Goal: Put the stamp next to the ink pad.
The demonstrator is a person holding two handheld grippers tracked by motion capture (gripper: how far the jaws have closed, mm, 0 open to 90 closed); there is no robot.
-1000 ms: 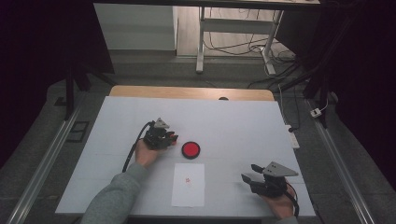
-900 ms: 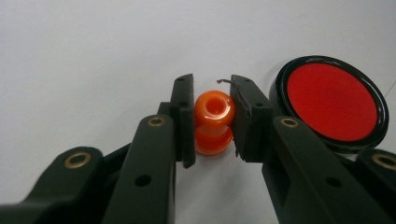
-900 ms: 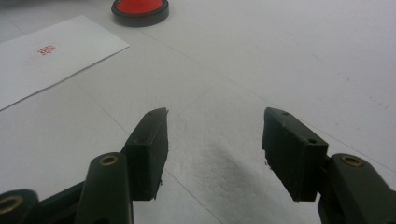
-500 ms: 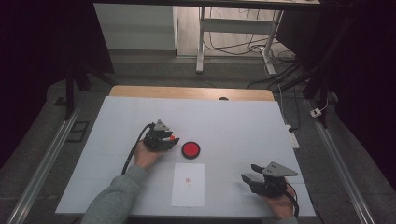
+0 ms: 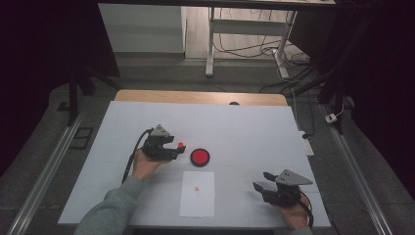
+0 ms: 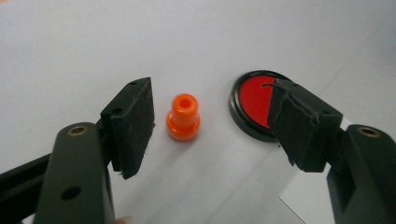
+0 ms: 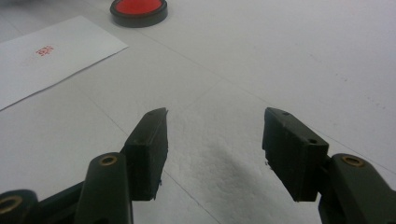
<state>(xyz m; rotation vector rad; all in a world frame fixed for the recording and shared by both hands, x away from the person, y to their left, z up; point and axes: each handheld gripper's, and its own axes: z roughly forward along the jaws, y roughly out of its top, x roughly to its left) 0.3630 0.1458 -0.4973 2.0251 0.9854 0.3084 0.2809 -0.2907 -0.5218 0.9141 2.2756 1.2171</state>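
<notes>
High view, stamping work: small orange stamp (image 5: 180, 145) standing upright on the white table (image 5: 244, 127), just left of the round red ink pad (image 5: 199, 157); white paper sheet (image 5: 197, 194) lying nearer the person, with a faint red mark (image 5: 196, 189) printed near its middle.
High view, progress: judged from the mark on the sheet and the stamp set down beside the pad, stamping seems done and the stamp seems put back; little appears left beyond drawing the hands away.
High view, left gripper (image 5: 175, 149): held in the left hand (image 5: 144, 164), jaws pointing toward the stamp, tips close beside it.
High view, right gripper (image 5: 260, 182): resting near the right front edge of the table, well apart from sheet, pad and stamp.

Left gripper view, jaws: just been opening, now spread wide; orange stamp (image 6: 183, 117) standing free in the gap, nearer the left pad, touched by neither.
Left gripper view, extra detail: hole in the stamp's top and its flared base plain here, too small to make out from above; ink pad's (image 6: 252, 100) black rim and red face partly behind the right jaw.

Right gripper view, jaws: parted, nothing between them, bare table (image 7: 289, 60) below.
Right gripper view, extra detail: red mark (image 7: 44, 50) on the sheet (image 7: 51, 56) readable as small printed characters, a mere blot from above; ink pad (image 7: 138, 9) at the top edge beyond the sheet.
</notes>
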